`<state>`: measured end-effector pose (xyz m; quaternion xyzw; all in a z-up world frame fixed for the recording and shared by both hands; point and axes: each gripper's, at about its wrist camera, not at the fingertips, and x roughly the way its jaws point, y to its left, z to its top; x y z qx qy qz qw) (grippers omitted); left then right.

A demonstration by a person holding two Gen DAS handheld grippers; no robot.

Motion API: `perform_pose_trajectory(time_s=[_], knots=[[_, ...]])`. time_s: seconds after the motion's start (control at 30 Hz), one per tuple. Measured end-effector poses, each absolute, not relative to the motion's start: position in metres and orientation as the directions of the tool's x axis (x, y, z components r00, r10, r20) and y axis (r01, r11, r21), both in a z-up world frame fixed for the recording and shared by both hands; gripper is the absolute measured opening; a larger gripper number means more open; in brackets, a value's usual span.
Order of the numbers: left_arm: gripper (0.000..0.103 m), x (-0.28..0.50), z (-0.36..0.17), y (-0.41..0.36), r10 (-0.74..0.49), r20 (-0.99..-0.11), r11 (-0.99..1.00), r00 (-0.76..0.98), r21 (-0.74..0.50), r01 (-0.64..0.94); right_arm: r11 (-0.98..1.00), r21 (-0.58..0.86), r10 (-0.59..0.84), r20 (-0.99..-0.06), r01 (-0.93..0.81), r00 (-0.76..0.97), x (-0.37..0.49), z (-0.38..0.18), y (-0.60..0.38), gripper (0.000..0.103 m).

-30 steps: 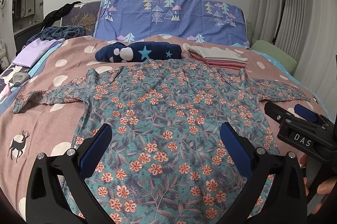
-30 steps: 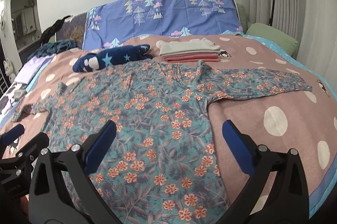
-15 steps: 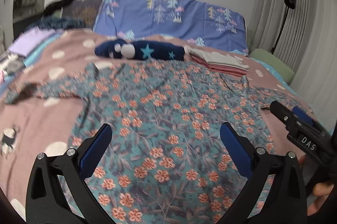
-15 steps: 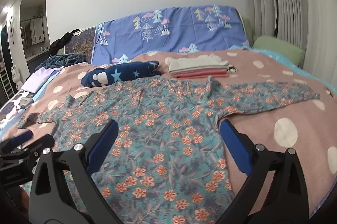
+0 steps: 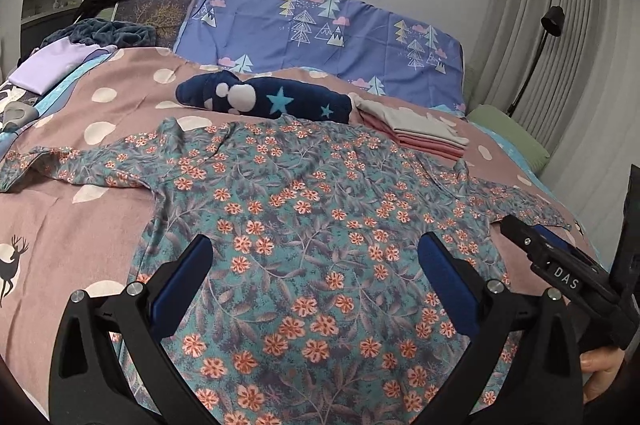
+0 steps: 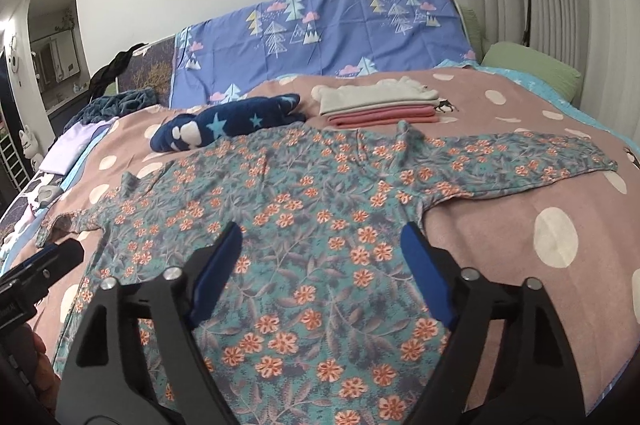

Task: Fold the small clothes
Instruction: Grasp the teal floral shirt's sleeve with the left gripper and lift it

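A teal shirt with orange flowers (image 5: 304,193) lies flat on the bed with both sleeves spread out, and it also fills the right wrist view (image 6: 304,193). My left gripper (image 5: 314,245) hovers open over the shirt's lower left part with nothing between its blue pads. My right gripper (image 6: 320,231) hovers over the lower right part near the side seam. Its jaws are closing, and they hold nothing. Each gripper shows at the edge of the other's view: the right gripper (image 5: 552,261) and the left gripper (image 6: 44,265).
A folded grey and pink stack (image 5: 416,129) and a navy star-patterned plush (image 5: 264,101) lie just beyond the shirt's collar. Behind them stands a blue tree-print pillow (image 5: 320,25). A green pillow (image 5: 508,137), a lamp (image 5: 552,21) and curtains are at the right, and lilac cloth (image 5: 52,65) at the far left.
The right gripper's jaws have come closer together. The left gripper has shifted and rolled a little over the shirt. The shirt itself lies as before.
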<state>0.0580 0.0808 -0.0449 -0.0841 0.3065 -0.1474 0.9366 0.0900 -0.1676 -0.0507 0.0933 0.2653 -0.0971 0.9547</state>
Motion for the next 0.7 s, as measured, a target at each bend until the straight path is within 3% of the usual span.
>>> perform_pose_trajectory(time_s=[0.13,0.3,0.5,0.57,0.7], knots=[[0.094,0.065,-0.045,0.087,-0.322,-0.547,0.943,0.773,-0.255,0.213,0.967,0.132,-0.116,-0.536,0.219,0.836,0.094,-0.050,-0.167,0.073],[0.074,0.072,-0.046,0.098,-0.330,-0.550,0.941,0.767,-0.258,0.220,0.973,0.112,-0.110,-0.535,0.200,0.838,0.101,-0.044,-0.165,0.073],[0.070,0.089,-0.051,0.146,-0.345,-0.534,0.923,0.772,-0.340,0.177,0.983,0.065,-0.113,-0.528,0.173,0.842,0.109,-0.042,-0.163,0.084],[0.070,0.099,-0.058,0.181,-0.333,-0.531,0.907,0.779,-0.406,0.111,0.986,0.038,-0.117,-0.536,0.163,0.836,0.111,-0.045,-0.163,0.085],[0.070,0.124,-0.100,0.293,-0.348,-0.523,0.714,0.778,-0.686,-0.141,0.986,0.021,-0.126,-0.562,0.166,0.818,0.118,-0.054,-0.168,0.087]])
